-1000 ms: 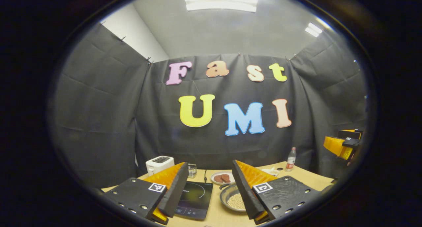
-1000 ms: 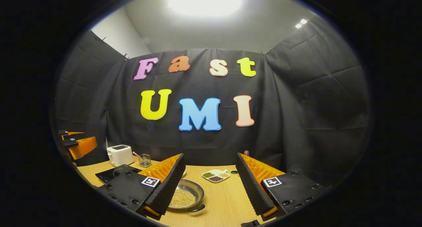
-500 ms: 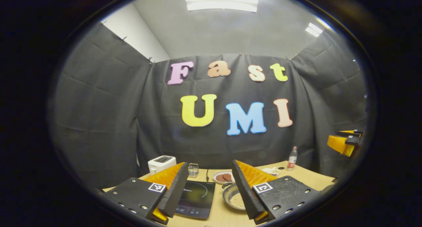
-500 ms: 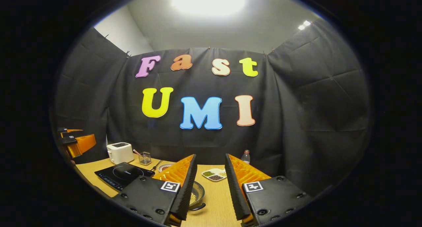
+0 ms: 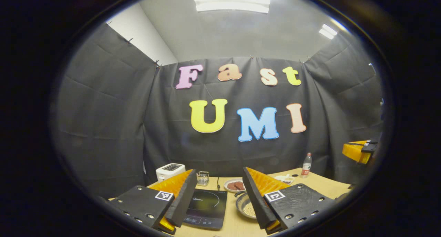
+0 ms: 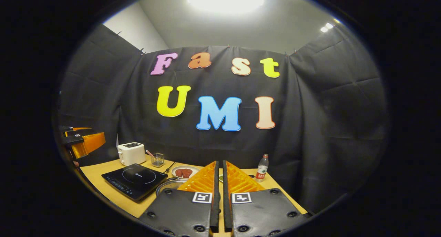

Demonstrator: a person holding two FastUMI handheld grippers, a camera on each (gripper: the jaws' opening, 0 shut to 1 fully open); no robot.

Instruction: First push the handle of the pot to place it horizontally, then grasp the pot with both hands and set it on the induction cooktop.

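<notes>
The steel pot [image 5: 244,206] holds pale beans and sits on the wooden table just right of the black induction cooktop [image 5: 206,204]. My left gripper [image 5: 219,170] is open above them, and its right finger hides part of the pot. In the right gripper view, the pot [image 6: 168,185] peeks out behind the left finger, beside the cooktop [image 6: 134,180]. My right gripper [image 6: 219,163] is shut with nothing between its fingers, held above the table. Each gripper shows at the edge of the other's view: the right gripper [image 5: 360,149] and the left gripper [image 6: 82,142].
A white toaster [image 6: 131,153] and a wire cup [image 6: 158,159] stand behind the cooktop. A plate of brown pieces [image 6: 184,171] and a water bottle [image 6: 262,168] sit toward the back. A sectioned dish [image 5: 285,178] lies near the bottle [image 5: 306,164].
My right gripper's fingers have closed from wide open to shut, and its view has swung so that the pot slid behind the left finger. The left gripper has barely moved.
</notes>
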